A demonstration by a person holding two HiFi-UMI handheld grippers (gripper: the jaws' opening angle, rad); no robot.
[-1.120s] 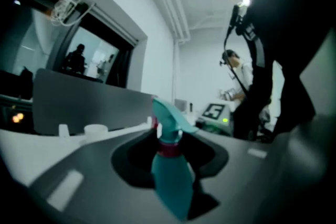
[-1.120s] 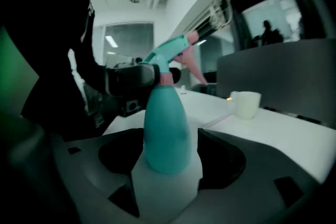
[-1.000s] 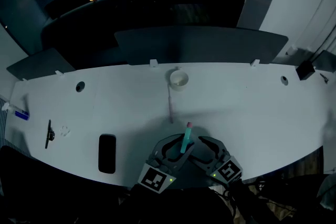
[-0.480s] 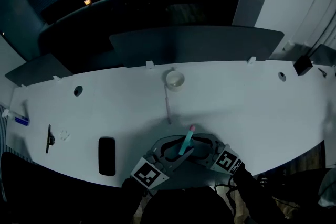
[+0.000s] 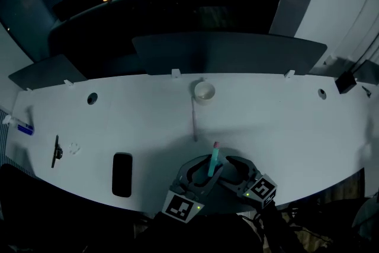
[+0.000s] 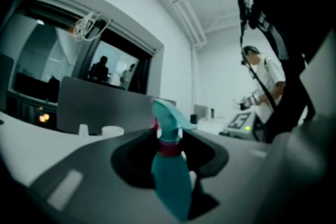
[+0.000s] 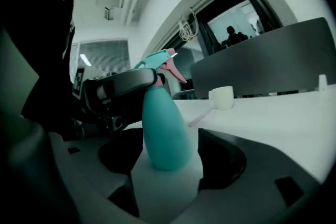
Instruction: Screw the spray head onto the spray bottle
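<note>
left gripper (image 6: 169, 143) jaws clamping spray head (image 6: 167, 119), right gripper (image 7: 171, 150) holding spray bottle (image 7: 163, 123)

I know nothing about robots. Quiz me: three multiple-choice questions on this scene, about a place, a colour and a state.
1. Where is the white cup? A. near the table's far edge B. on the floor C. on a chair
2. What colour is the spray bottle's body? A. red B. teal C. yellow
3. The spray head is A. lying alone on the table B. on the bottle's neck C. inside the cup
Answers: A, it stands by the far edge; B, teal in both gripper views; B, it tops the bottle.
</note>
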